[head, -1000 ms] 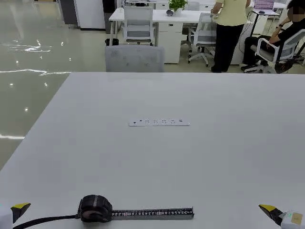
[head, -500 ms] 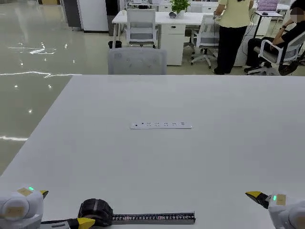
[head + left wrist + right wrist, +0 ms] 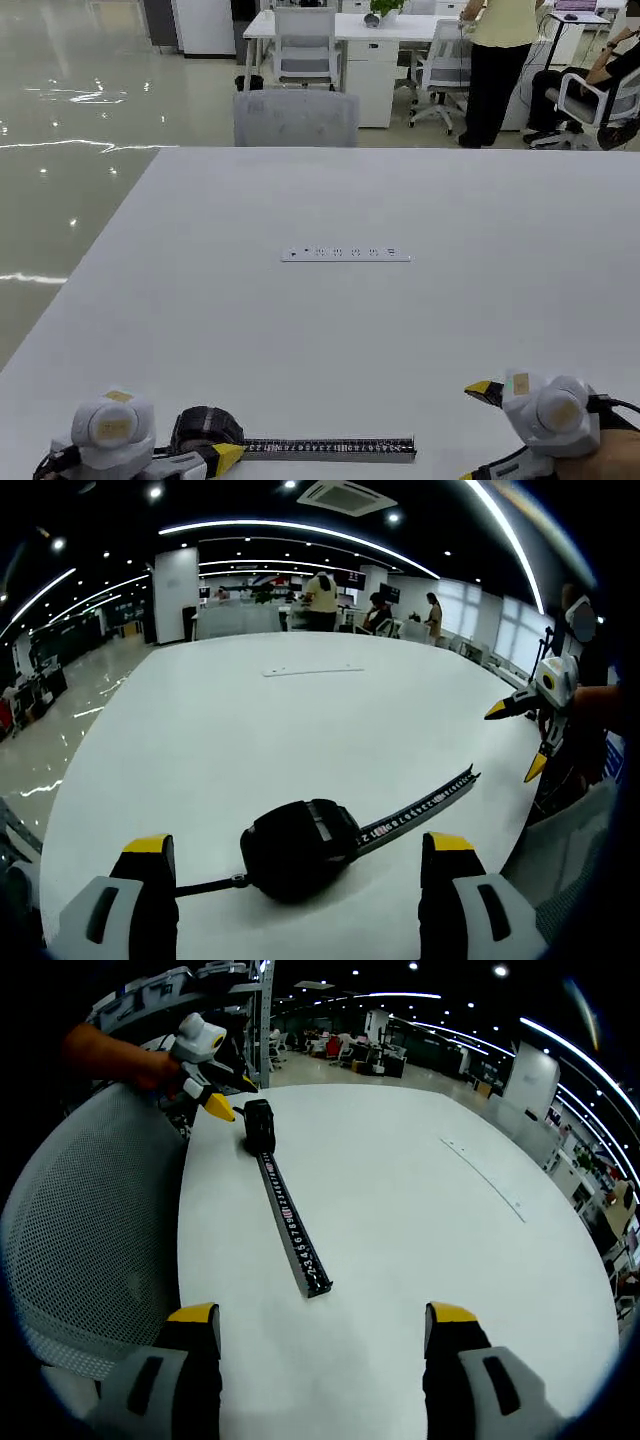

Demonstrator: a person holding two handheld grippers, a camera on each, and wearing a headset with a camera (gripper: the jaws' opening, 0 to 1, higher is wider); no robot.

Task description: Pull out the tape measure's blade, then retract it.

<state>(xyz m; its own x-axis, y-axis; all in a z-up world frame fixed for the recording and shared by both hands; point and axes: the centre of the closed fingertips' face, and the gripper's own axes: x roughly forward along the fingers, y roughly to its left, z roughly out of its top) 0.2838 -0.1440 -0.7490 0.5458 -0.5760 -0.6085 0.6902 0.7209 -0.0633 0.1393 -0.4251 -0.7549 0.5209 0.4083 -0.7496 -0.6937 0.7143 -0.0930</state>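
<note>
Left gripper (image 3: 298,844), jaws spread, points low at the tape measure (image 3: 207,428); right gripper (image 3: 322,1312), likewise spread, faces the blade (image 3: 290,1225) end-on.

Tape measure (image 3: 207,428) at the near edge of the white surface (image 3: 400,330), with 1 claw on each side of it.
The black case lies near left with its blade (image 3: 330,448) drawn out flat to the right, numbers facing up. The left claw (image 3: 192,446) is at the case, 1 yellow tip just beside its near side. The right claw (image 3: 475,432) hovers well apart at near right, its 2 yellow tips spread. A white power strip (image 3: 346,254) lies mid-surface, and a grey chair (image 3: 295,118) stands at the far edge. Beyond it, on glossy floor (image 3: 80,120), are white desks (image 3: 350,25), a standing person (image 3: 500,50) and a seated person (image 3: 610,75).
</note>
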